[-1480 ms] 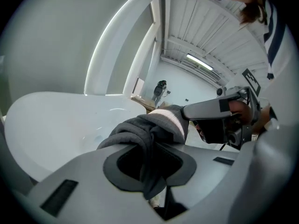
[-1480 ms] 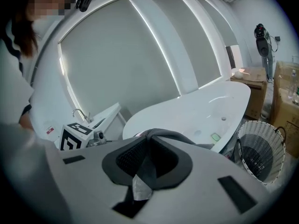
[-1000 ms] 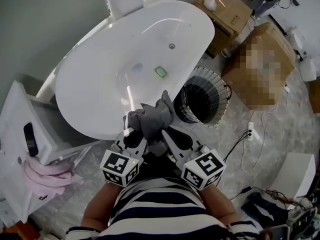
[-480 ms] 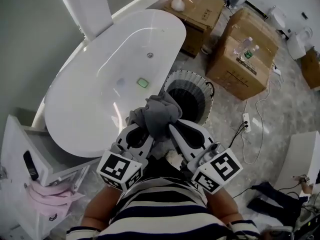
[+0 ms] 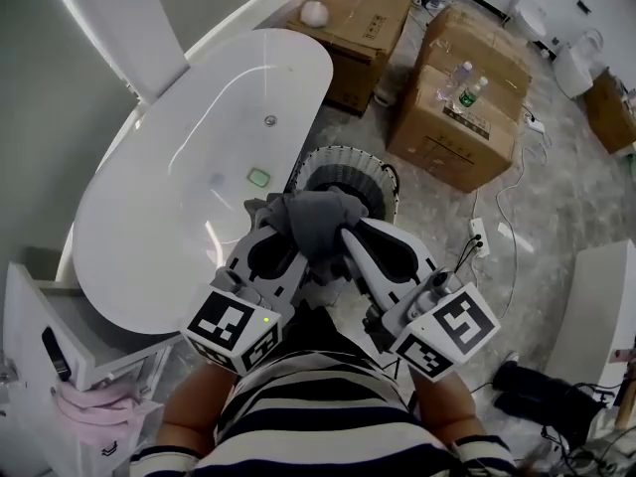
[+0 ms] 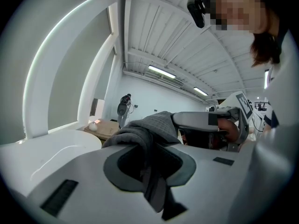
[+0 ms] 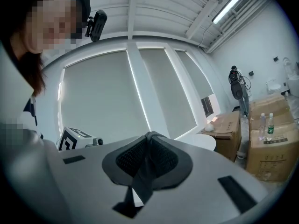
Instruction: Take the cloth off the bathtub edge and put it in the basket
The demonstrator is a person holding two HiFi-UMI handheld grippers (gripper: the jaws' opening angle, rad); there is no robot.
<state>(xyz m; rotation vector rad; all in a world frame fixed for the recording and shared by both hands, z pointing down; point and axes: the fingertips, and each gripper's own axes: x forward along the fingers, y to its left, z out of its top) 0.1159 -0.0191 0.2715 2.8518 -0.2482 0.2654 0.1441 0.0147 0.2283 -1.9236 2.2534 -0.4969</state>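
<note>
Cloth (image 5: 316, 222) by basket (image 5: 338, 157), bathtub (image 5: 179, 197) alongside, cardboard boxes (image 5: 447, 132) beyond.

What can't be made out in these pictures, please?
- Basket floor: head view, near side hidden by the cloth.
- Bottle labels: head view, too small.
- Cloth's full shape: right gripper view, hidden behind the right claw.

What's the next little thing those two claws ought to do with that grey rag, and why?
Probably carry it a little forward, until it hangs above the basket's opening, and only then let go. The left gripper and the right gripper are both shut on the grey cloth, which is clear of the bathtub. In the head view the basket stands just beyond the cloth.
</note>
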